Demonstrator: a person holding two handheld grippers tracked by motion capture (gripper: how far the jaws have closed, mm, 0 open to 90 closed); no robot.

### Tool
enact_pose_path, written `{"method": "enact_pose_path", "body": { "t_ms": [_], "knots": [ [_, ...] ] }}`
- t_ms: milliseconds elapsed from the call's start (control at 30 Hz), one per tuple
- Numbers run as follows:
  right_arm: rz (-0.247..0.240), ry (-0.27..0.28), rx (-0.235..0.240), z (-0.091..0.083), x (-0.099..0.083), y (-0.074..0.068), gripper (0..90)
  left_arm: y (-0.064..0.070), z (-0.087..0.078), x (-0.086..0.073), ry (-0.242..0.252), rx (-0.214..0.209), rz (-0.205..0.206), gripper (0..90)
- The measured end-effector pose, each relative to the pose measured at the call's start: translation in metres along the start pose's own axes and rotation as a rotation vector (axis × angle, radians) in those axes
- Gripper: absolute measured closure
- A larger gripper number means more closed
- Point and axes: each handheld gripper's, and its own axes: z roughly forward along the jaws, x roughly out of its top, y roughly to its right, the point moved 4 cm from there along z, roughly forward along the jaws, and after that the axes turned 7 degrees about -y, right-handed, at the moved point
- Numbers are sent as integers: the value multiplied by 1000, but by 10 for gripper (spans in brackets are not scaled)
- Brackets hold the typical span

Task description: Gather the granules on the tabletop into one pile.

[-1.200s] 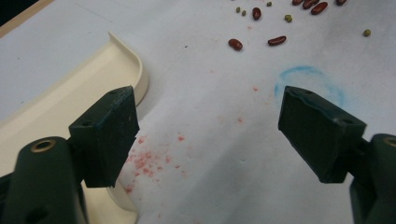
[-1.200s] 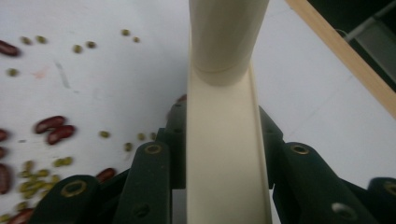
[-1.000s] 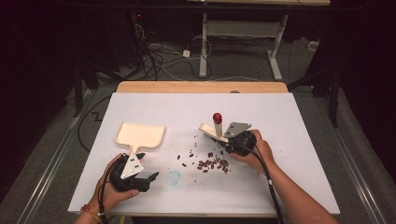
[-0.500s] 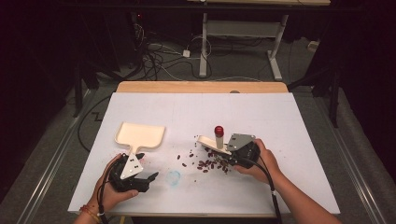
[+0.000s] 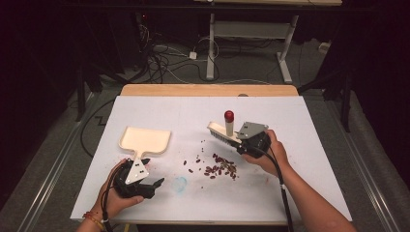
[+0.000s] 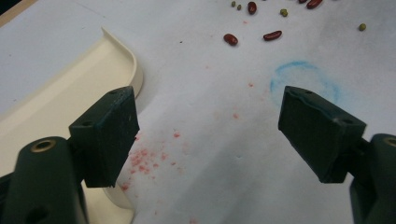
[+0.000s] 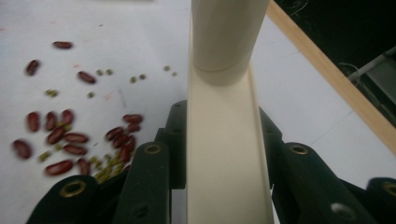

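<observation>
A cream brush [image 5: 221, 134] with a red-topped handle [image 5: 228, 117] is clamped in my right gripper [image 5: 241, 140], low over the white table, just behind a scatter of red beans [image 5: 220, 167]. In the right gripper view the brush's cream back [image 7: 224, 154] runs up between the shut jaws, with beans [image 7: 70, 137] and small green bits to the left. A cream dustpan [image 5: 144, 140] lies at the left. My left gripper [image 5: 153, 186] rests open near the front edge, right of the dustpan's handle. In the left gripper view its open fingers [image 6: 109, 133] frame bare table, the dustpan rim [image 6: 126, 60] at left.
A blue ring mark [image 5: 179, 183] and red crumbs stain the white table top [image 5: 309, 145] between the grippers. A wooden strip [image 5: 208, 90] edges the table's far side. Cables and desk legs stand on the floor beyond.
My right gripper has carried the brush down and toward the front, from above the table to just behind the bean pile. The left gripper has stayed put.
</observation>
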Motion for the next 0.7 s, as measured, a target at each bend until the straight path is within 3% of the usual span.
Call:
{"method": "enact_pose_path", "body": {
  "t_ms": [167,267,400,533,700],
  "knots": [
    [0,17,6,23,17,11,672,0,1,0,-6,-5,-1,195],
    [-50,13,-2,40,26,11,673,-1,1,-1,-5,1,1,195],
    [-97,12,40,64,34,4,673,0,2,-2,-12,-7,8,195],
    [-112,27,76,69,37,-3,673,1,2,-3,-19,-17,2,195],
    [-173,43,135,67,32,-14,671,2,3,-4,-29,-22,9,194]
  ]
}}
